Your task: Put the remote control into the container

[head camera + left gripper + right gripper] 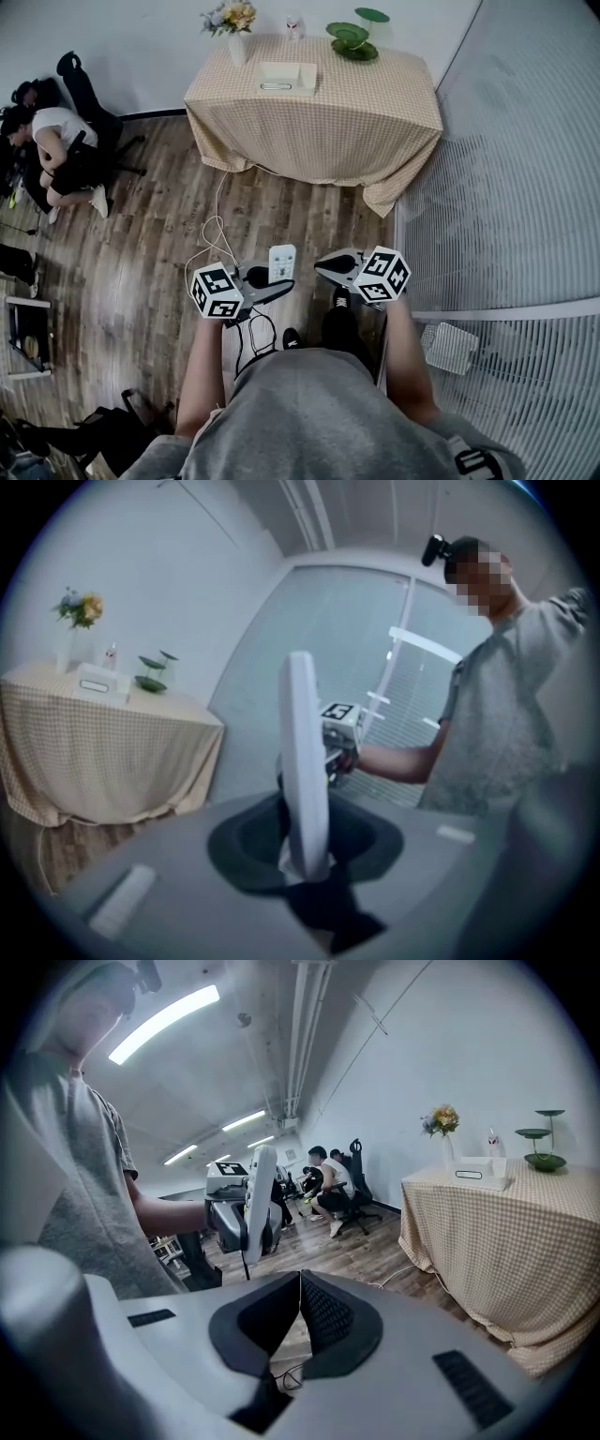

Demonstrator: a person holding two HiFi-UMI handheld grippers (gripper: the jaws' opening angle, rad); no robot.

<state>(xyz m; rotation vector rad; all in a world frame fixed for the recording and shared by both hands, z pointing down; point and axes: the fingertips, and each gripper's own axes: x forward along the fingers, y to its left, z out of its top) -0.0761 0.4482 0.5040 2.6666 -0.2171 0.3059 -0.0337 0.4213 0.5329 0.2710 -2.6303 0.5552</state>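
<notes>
The white remote control (pixel 282 263) stands upright in the air in front of me. Its lower end is clamped between the jaws of my left hand-held gripper (pixel 277 287), and in the left gripper view it rises edge-on from the pads. It hangs over the wooden floor (pixel 141 272), well apart from the tabletop (pixel 328 122). My right hand-held gripper (pixel 321 265) is just beside the remote on its right; its jaws are pressed together with nothing between them. The container (pixel 288 77), a shallow white rectangular tray, sits on the tabletop's checked cloth, toward the far side and left of the middle. A vase of flowers (pixel 234 28) stands near the container at the back left corner, and a set of green dishes (pixel 352 41) sits at the back right. A pale cable (pixel 217 234) trails across the floor from the table toward my feet. At the far left a person (pixel 56 141) sits bent over beside a black chair (pixel 80 89).
</notes>
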